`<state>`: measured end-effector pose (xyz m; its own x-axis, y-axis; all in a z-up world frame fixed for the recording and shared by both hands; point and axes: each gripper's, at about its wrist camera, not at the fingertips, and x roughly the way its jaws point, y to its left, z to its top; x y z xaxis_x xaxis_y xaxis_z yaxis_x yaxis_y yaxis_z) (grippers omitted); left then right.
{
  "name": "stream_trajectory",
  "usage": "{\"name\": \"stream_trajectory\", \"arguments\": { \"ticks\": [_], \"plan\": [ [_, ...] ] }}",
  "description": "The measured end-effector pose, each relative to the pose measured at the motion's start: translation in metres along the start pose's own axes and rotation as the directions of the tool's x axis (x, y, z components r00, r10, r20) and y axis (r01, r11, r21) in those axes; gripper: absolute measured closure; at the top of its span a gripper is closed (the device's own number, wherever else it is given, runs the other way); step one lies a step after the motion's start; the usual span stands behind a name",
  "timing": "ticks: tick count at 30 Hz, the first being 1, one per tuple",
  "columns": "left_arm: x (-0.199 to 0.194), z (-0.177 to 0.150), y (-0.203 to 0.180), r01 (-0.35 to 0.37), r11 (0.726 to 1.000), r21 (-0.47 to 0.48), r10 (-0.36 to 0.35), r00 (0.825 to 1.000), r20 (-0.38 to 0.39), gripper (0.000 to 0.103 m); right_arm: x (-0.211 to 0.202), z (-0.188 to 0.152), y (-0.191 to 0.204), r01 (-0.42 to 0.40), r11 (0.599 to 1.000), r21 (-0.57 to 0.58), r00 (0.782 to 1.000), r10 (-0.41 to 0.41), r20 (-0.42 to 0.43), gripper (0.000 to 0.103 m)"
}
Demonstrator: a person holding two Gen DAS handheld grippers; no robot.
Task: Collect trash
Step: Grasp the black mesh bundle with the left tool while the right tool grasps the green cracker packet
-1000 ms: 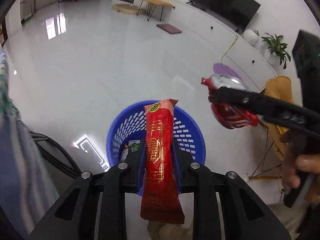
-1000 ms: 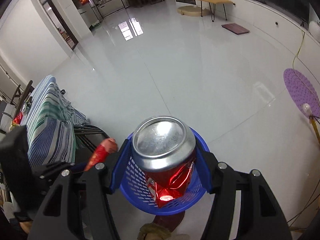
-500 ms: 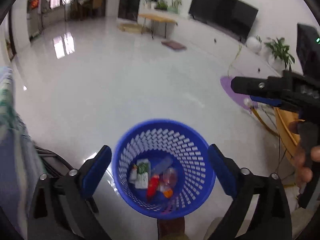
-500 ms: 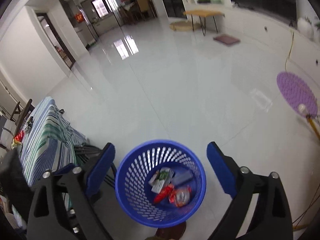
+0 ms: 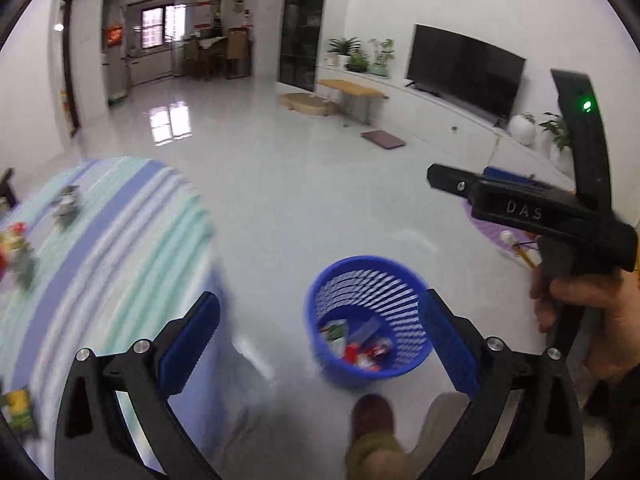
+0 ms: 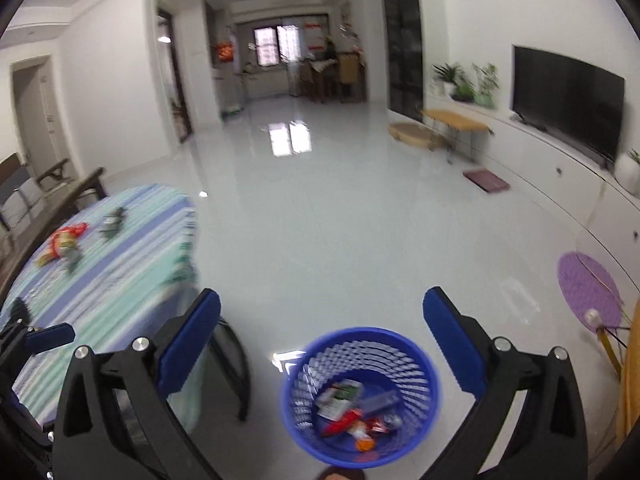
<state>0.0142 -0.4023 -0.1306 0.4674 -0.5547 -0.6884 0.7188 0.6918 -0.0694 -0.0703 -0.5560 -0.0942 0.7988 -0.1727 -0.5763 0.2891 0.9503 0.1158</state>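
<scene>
A blue mesh basket (image 5: 320,322) stands on the white floor and holds a red wrapper, a crushed red can and other wrappers; it also shows in the right wrist view (image 6: 424,388). My left gripper (image 5: 318,340) is open and empty, above the basket and the table edge. My right gripper (image 6: 320,332) is open and empty above the basket; it also shows from the side in the left wrist view (image 5: 460,182). More trash lies on the striped tablecloth (image 6: 100,280): a red-yellow wrapper (image 6: 62,242) and a dark wrapper (image 6: 112,222).
The striped table (image 5: 100,248) stands left of the basket, with dark folding legs (image 6: 236,368) under it. A purple fan (image 6: 588,288) and a yellow chair (image 6: 630,360) stand at the right. A TV, bench and plants line the far right wall.
Both grippers opened and dropped the red wrapper and the red can into the basket. Both then lifted and turned left, bringing the striped table into view.
</scene>
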Motion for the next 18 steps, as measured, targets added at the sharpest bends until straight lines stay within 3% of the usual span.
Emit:
{"name": "stream_trajectory", "arguments": {
  "ticks": [6, 18],
  "plan": [
    [-0.052, -0.016, 0.045, -0.092, 0.995, -0.05, 0.092, 0.996, 0.001, 0.005, 0.0, -0.011, 0.077, -0.11, 0.994, -0.01, 0.994, 0.11, 0.003, 0.005],
    [-0.113, -0.058, 0.118, -0.22, 0.965, -0.143, 0.222, 0.975, -0.005, 0.005, 0.022, -0.026, 0.178, -0.192, 0.978, -0.079, 0.981, 0.189, -0.038, 0.005]
  ]
}}
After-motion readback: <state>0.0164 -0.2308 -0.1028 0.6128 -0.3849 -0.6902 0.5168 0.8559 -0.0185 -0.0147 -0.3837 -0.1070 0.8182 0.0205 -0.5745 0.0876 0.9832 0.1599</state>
